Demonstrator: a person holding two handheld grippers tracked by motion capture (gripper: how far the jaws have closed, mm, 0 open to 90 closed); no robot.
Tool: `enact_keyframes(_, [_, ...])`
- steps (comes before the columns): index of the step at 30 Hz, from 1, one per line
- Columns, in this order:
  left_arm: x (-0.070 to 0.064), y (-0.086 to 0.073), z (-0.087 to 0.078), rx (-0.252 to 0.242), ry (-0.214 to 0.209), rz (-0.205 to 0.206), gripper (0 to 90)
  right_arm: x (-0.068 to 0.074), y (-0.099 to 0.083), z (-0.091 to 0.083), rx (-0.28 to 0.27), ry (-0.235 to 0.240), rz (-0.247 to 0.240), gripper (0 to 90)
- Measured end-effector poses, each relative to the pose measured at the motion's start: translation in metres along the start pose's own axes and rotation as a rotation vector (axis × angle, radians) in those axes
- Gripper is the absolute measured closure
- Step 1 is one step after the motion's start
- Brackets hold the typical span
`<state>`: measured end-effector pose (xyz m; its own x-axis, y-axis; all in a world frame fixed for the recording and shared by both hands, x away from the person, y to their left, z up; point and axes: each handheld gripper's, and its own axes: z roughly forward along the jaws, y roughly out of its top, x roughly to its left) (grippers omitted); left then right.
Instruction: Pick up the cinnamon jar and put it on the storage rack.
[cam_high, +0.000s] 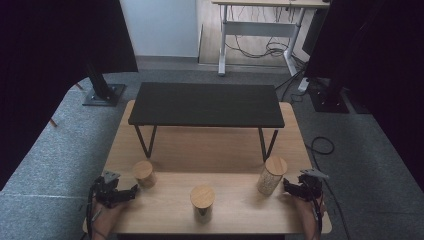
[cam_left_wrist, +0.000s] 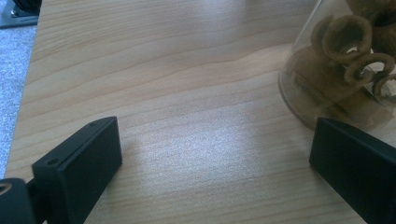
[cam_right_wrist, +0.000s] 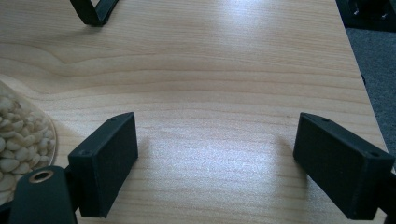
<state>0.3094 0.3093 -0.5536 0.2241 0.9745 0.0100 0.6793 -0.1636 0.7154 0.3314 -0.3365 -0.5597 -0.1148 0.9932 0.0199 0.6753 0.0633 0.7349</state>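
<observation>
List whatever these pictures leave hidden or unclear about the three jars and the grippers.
- Middle jar: contents too dark and small to make out in the high view.
- Left jar: lid and right side cut off by the frame edge in the left gripper view.
- Right jar: mostly cut off at the left edge of the right gripper view.
- Table under the black shelf: partly hidden by it.

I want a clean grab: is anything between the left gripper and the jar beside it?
Nothing visible. The left gripper, jaws open, has bare wooden table up to the left jar, whose glass wall sits by one jaw.
</observation>
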Motion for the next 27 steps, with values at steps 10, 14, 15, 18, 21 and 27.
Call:
enact_keyframes(10, [0.0, 0.0, 0.0, 0.0, 0.0, 0.0, 2.3, 0.0, 0.0, 0.0, 0.0, 0.0, 0.0, 13.6])
enact_keyframes(14, [0.0, -0.0001, -0.0002, -0.005, -0.002, -0.001, 2.8, 0.0001, 0.0, 0.0, 0.0, -0.001, 0.0, 13.6])
enact_keyframes(15, [0.0003, -0.0002, -0.0007, -0.005, -0.005, 0.005, 3.4, 0.0001, 0.0, 0.0, 0.0, -0.001, 0.0, 13.6])
enact_keyframes(18, [0.0005, -0.0005, -0.0012, -0.01, -0.01, 0.005, 4.6, 0.0001, 0.0, 0.0, 0.0, -0.001, 0.0, 13.5])
enact_keyframes(21, [0.0017, -0.001, -0.0022, -0.022, -0.019, -0.006, 5.1, 0.0001, 0.0, 0.0, 0.001, -0.001, 0.0, 13.5])
enact_keyframes(27, [0.005, -0.0011, -0.0058, -0.054, -0.035, -0.023, 5.1, 0.0001, 0.0, 0.0, 0.001, -0.001, 0.0, 13.5])
